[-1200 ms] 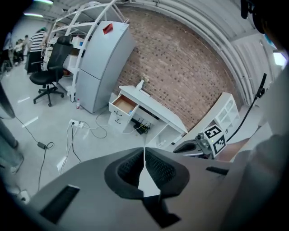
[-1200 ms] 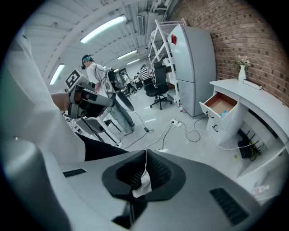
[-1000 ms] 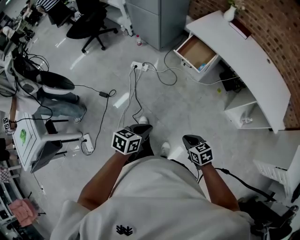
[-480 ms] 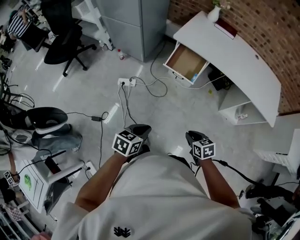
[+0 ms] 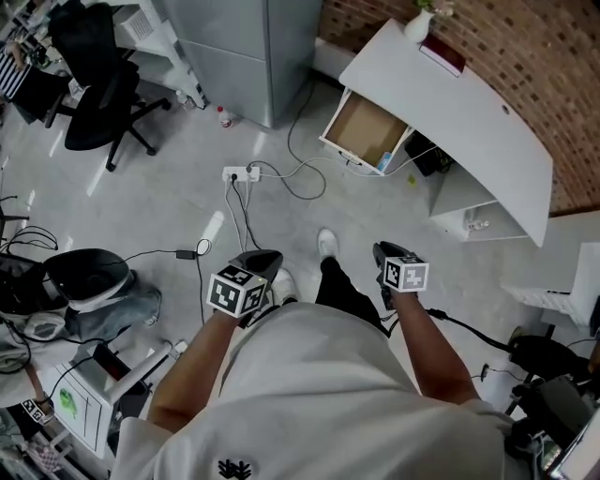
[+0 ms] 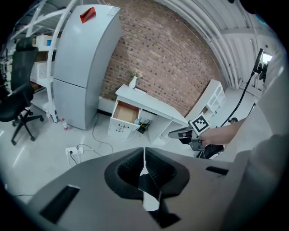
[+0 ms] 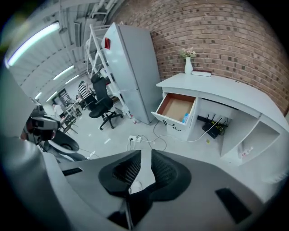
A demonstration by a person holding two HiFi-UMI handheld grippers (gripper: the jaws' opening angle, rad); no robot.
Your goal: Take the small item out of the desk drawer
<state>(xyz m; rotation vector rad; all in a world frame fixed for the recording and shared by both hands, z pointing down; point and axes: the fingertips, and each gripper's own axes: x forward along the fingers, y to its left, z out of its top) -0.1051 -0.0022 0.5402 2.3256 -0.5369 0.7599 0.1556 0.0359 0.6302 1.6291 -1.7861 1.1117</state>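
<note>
The white curved desk (image 5: pixel 487 122) stands ahead at the upper right of the head view, with its wooden drawer (image 5: pixel 364 129) pulled open. A small blue item (image 5: pixel 384 161) lies at the drawer's near right corner and shows again as the blue item (image 7: pixel 185 118) in the right gripper view. Both grippers are held at waist height, well short of the desk. My left gripper (image 5: pixel 265 258) is shut and empty; its jaws (image 6: pixel 144 151) meet at the tips. The jaws of my right gripper (image 5: pixel 384 251) are opening, with a narrow gap (image 7: pixel 146 155) and nothing between them.
A power strip (image 5: pixel 239 173) with trailing cables lies on the floor between me and the drawer. A tall grey cabinet (image 5: pixel 244 47) stands left of the desk, a black office chair (image 5: pixel 94 103) further left. A vase (image 5: pixel 419 26) and a red book (image 5: pixel 442 54) rest on the desk.
The person has stepped toward the desk: the drawer sits nearer in the head view and a foot shows in front. Both grippers have kept their height.
</note>
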